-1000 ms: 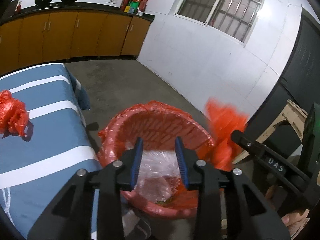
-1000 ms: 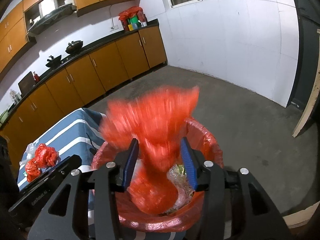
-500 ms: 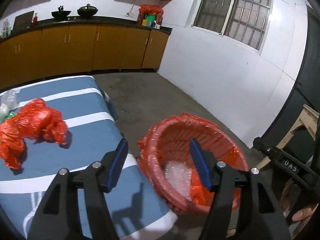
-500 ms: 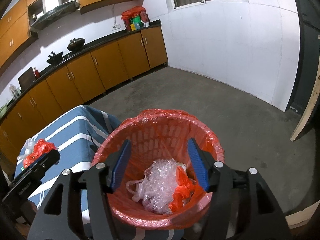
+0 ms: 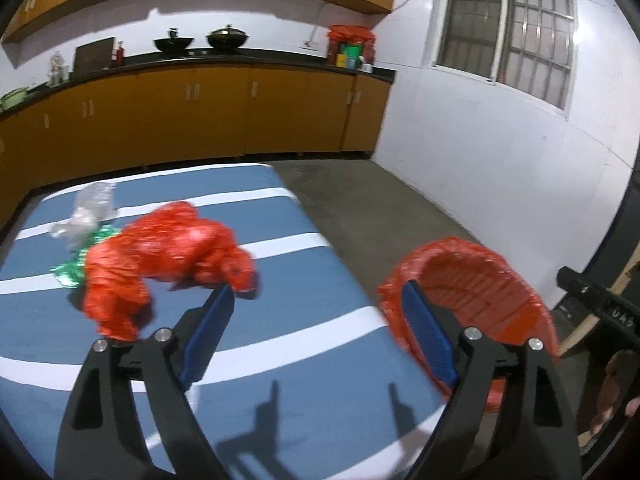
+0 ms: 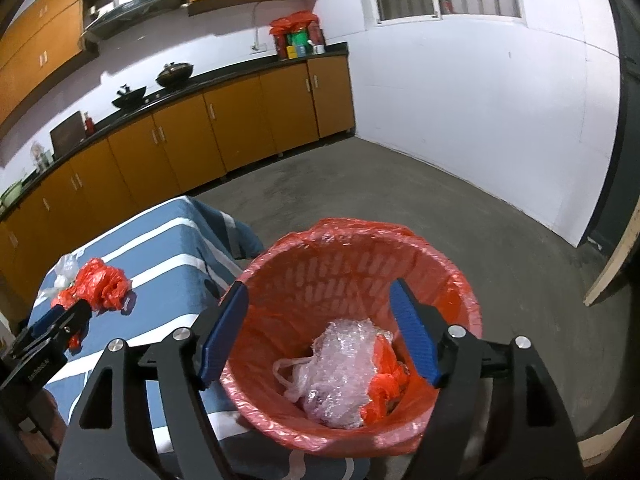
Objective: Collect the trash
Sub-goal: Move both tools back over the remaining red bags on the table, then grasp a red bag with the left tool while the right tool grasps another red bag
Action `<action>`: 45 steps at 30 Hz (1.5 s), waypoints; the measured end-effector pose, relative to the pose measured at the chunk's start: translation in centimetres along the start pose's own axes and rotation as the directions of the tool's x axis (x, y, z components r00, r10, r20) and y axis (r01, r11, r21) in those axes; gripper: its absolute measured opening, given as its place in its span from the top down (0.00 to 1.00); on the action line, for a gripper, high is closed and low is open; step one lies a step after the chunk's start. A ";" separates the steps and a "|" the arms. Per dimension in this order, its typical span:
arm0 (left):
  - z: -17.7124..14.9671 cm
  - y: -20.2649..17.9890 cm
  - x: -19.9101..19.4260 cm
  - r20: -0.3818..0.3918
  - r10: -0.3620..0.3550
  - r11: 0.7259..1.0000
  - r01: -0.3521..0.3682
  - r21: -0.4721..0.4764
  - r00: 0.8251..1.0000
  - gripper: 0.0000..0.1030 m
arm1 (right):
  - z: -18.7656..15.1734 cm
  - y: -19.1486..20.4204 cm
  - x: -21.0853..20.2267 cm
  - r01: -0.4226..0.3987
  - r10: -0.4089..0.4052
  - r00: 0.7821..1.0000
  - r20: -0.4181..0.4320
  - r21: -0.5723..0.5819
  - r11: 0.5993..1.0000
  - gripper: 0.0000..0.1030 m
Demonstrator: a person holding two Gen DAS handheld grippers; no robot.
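Already the lined bin holds bubble wrap and a red bag scrap. Both the left gripper and right gripper gape wide, empty. On the striped table, a red plastic bag, clear wrap and green wrapper remain.

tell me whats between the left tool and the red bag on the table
Only bare striped tablecloth. In the left wrist view the open left tool has nothing lying between it and the crumpled red bag.

Bin mouth lying open
Bare striped counter is stretching between the left tongs and the red bag.
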State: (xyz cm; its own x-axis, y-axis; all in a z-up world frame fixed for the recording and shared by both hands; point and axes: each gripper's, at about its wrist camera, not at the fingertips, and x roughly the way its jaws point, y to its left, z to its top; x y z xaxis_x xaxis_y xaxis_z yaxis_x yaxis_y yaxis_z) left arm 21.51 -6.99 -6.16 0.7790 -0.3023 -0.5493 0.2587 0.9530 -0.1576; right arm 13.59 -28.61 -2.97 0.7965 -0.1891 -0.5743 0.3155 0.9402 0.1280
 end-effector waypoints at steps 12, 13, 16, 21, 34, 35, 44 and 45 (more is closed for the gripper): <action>-0.8 10.2 -1.7 0.016 0.243 0.965 -0.240 -0.106 0.970 0.15 | -0.6 4.9 1.2 -0.052 0.051 0.999 -0.017 -0.092 0.994 0.25; -0.7 11.1 -1.8 0.018 0.261 0.958 -0.257 -0.127 0.965 0.15 | -0.6 5.4 1.5 -0.061 0.060 0.998 -0.019 -0.096 0.994 0.25; -0.3 13.2 -1.7 0.021 0.293 0.942 -0.285 -0.178 0.956 0.15 | -0.7 6.7 2.1 -0.088 0.087 0.996 -0.021 -0.099 0.991 0.25; 0.5 14.6 -0.4 -0.002 0.310 0.934 -0.305 -0.183 0.951 0.17 | -0.7 9.8 3.2 -0.140 0.138 0.990 -0.024 -0.130 0.982 0.25; 0.1 16.5 5.2 -0.160 0.279 0.936 -0.306 -0.176 0.947 0.39 | -1.2 16.9 6.6 -0.246 0.234 0.969 -0.078 -0.222 0.944 0.25; 0.1 16.5 5.5 -0.165 0.271 0.939 -0.298 -0.171 0.948 0.41 | -1.2 17.2 6.8 -0.250 0.237 0.968 -0.080 -0.224 0.942 0.25; 0.2 16.6 6.0 -0.168 0.222 0.954 -0.249 -0.167 0.961 0.63 | -1.9 20.0 8.2 -0.285 0.264 0.958 -0.111 -0.263 0.922 0.25; 0.2 16.7 5.8 -0.163 0.213 0.955 -0.240 -0.175 0.963 0.63 | -2.0 20.2 8.3 -0.287 0.266 0.957 -0.115 -0.266 0.920 0.25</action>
State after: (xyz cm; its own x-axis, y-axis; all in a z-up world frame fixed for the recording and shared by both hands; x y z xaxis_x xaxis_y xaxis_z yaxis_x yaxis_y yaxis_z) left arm 30.45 7.20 -11.84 0.7121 -0.0856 -0.6968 -0.0402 0.9860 -0.1621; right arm 25.56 -10.61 -6.78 0.7873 0.1014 -0.6082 -0.0756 0.9948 0.0679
